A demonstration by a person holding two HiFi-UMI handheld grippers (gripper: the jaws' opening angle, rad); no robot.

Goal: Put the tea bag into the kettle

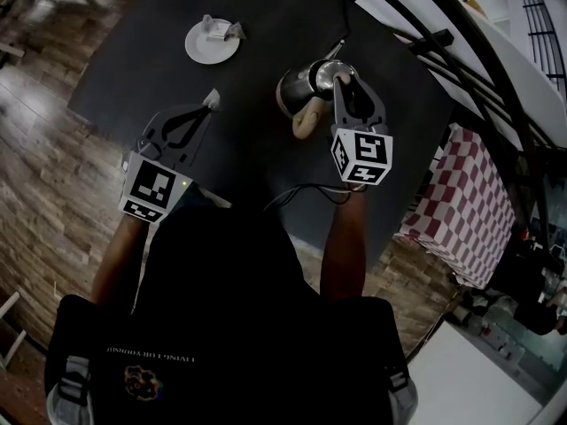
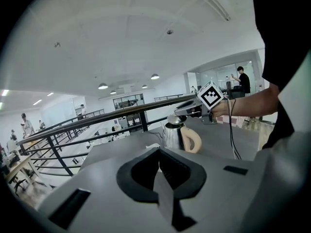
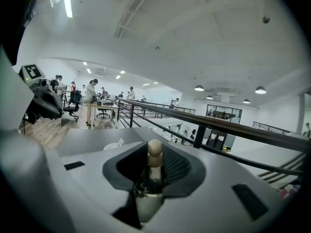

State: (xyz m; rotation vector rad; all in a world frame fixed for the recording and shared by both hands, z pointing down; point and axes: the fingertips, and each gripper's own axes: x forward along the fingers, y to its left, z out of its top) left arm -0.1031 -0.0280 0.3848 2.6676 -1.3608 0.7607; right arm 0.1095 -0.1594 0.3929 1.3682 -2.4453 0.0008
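Left gripper (image 1: 205, 106) jaws clenched on tea bag (image 2: 164, 193): looked light, floppy, easy to tear; best pinched at top edge. Right gripper (image 1: 342, 80) jaws were closing round hard, smooth knob (image 3: 154, 147) on kettle (image 1: 297, 91), not squeezing yet.

The round white ceramic plate (image 1: 199, 53), carrying paper tea bags (image 1: 223, 31), lies on the dark worktop (image 1: 266, 25), behind and left of the steel kettle (image 1: 297, 87).

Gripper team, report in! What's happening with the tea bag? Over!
Left gripper shut on tea bag. Right gripper closing around lid knob, not clamped yet. Lid still on kettle, blocking the way in.
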